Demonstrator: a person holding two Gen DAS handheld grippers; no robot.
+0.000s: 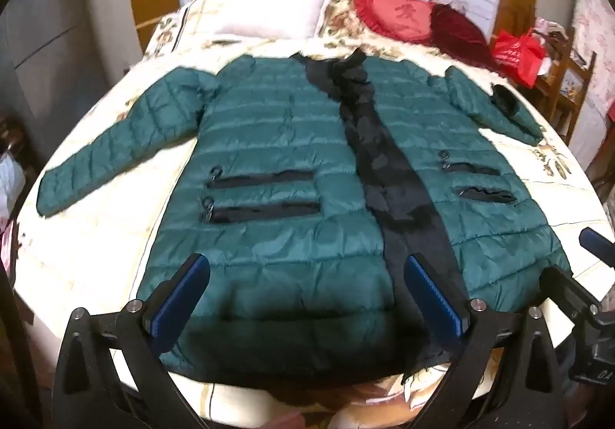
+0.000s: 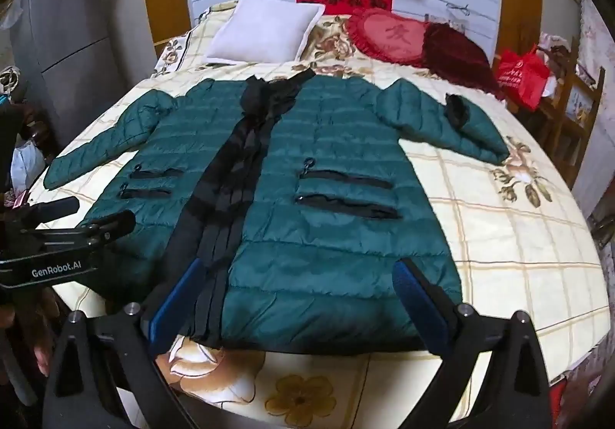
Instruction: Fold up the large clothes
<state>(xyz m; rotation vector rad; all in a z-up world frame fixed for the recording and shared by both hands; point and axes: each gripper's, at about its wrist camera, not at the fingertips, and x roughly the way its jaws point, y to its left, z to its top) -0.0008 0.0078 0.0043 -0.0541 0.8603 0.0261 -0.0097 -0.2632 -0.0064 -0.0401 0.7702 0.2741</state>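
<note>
**Green quilted coat spread on bed, both grippers wide and empty**

While it lies front-up and unfolded, the green quilted coat (image 1: 276,160) covers the middle of the floral bedspread (image 2: 499,237), hem nearest the cameras and collar toward the headboard end. Both sleeves are spread outward from the body.

- Black front placket (image 2: 230,191): runs the length of the coat from collar to hem, lying somewhat rumpled.
- Zip pockets: two black-edged openings on each front panel, one pair shown at (image 1: 265,194), each with a ring pull at its outer end.
- Black cuff (image 2: 457,110): turned up at one sleeve end, on the side of the coat toward the red bag.
- White pillow (image 2: 265,31): beyond the coat's collar, on the bedspread.
- Red heart-shaped cushion (image 2: 388,35): beside the white pillow, beyond the coat.
- Dark red cloth (image 2: 461,56): just beside the heart cushion.
- Red bag (image 2: 522,77): off the bed, past the cuffed sleeve.
- Left gripper (image 1: 307,298): jaws spread wide, nothing between the blue pads; hovers over the coat's hem, tilted downward.
- Right gripper (image 2: 296,298): jaws spread wide, holding nothing; also over the hem, straddling the panel beside the placket.
</note>
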